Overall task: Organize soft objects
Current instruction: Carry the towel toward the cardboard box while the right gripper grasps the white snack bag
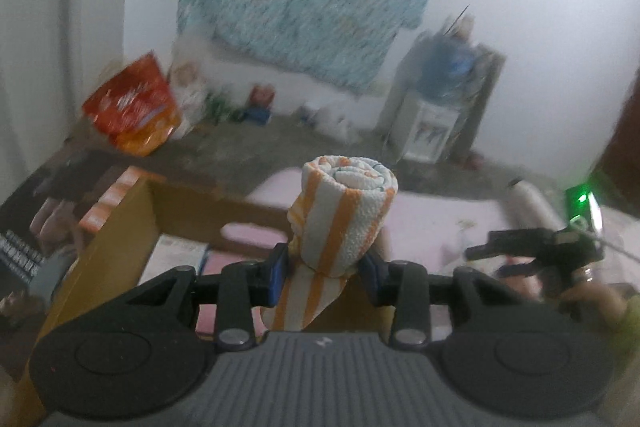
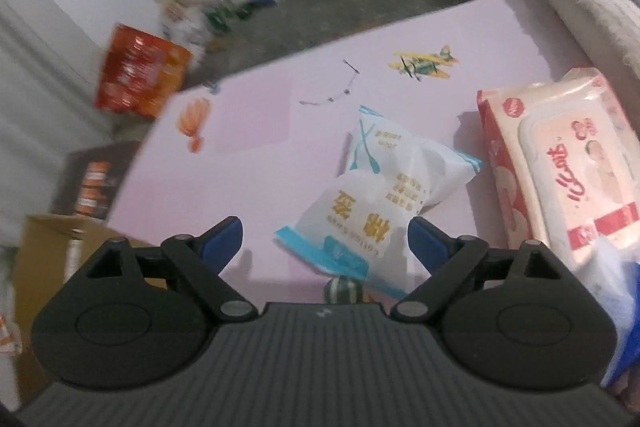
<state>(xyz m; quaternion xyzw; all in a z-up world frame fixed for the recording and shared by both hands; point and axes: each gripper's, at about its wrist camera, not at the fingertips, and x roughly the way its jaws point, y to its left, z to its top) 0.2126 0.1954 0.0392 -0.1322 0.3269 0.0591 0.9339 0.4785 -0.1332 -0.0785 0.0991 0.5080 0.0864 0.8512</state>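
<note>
Rolled orange-striped towel (image 1: pixel 344 211) upright, pinched btwn left hand-held gripper (image 1: pixel 326 273) pads, above cardboard box (image 1: pixel 120 227).

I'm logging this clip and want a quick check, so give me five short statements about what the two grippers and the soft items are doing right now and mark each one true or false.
1. The left gripper is shut on a rolled orange-striped towel. True.
2. The towel is lying flat on the pink mat. False: it is held upright in the gripper, above the cardboard box.
3. The right gripper is open. True.
4. The right gripper is gripping the wet wipes pack. False: it holds nothing; the pack lies on the pink mat to its right.
5. A white cotton pad bag lies on the mat ahead of the right gripper. True.
</note>
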